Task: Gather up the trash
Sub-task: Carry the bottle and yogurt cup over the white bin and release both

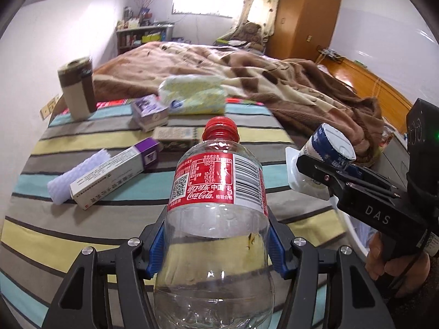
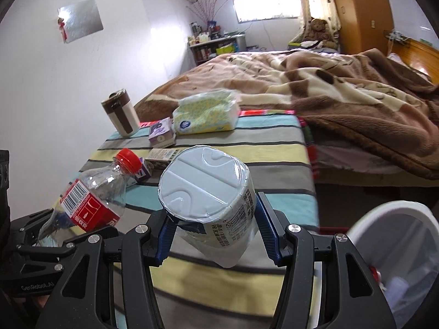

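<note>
- Striped-cloth tabletop [image 1: 90,227] beside the bed [image 1: 219,63].
- On it: cup [image 1: 76,87], tissue pack [image 1: 192,94], purple carton [image 1: 149,112], long box [image 1: 115,171], white foam sleeve [image 1: 74,175].

I've got an empty clear plastic cola bottle [image 1: 216,219] with a red cap and red label clamped between my left claw [image 1: 216,249] pads, cap pointing away, raised over the striped bench [image 1: 82,233]. My right claw [image 2: 211,230] squeezes a white foil-lidded cup [image 2: 208,192] with a blue band, tipped so the lid faces me. On the bench lie a long white-and-purple carton [image 1: 115,171], a strip of white foam netting [image 1: 78,175] touching it, and a small purple box [image 1: 149,112].
</note>
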Demonstrator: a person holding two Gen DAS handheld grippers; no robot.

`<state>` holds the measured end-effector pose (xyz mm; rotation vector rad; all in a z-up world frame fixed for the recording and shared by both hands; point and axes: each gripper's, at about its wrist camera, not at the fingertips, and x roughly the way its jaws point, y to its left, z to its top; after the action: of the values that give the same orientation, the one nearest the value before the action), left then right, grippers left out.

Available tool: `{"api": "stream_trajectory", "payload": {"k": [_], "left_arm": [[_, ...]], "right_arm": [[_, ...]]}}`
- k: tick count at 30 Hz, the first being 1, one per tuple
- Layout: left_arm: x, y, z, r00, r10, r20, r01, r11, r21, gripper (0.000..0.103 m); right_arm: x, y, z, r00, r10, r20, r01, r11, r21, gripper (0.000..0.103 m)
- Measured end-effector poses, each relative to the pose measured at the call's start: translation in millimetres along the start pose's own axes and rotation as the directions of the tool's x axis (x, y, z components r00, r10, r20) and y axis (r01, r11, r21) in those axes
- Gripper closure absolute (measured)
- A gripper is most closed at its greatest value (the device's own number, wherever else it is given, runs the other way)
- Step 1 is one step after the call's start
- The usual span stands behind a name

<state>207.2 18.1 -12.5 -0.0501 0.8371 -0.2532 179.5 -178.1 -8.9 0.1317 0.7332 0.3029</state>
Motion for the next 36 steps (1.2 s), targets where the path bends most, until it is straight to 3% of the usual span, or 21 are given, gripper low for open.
{"api": "stream_trajectory", "payload": {"k": [19,36], "left_arm": [[-30,-119,-14,0.986,-0.161,0.046,0.152,0.976,0.154,0.041],[-2,-221,-28,0.957,-0.288,-0.045,0.289,0.918,0.273,0.041]], "right_arm": [[-83,-64,-28,0.982,-0.170,0.081,0.161,0.981,0.104,0.047],[-104,-130,-59,0.949,-0.316,-0.001,0.309,0.926,0.217,0.047]]}}
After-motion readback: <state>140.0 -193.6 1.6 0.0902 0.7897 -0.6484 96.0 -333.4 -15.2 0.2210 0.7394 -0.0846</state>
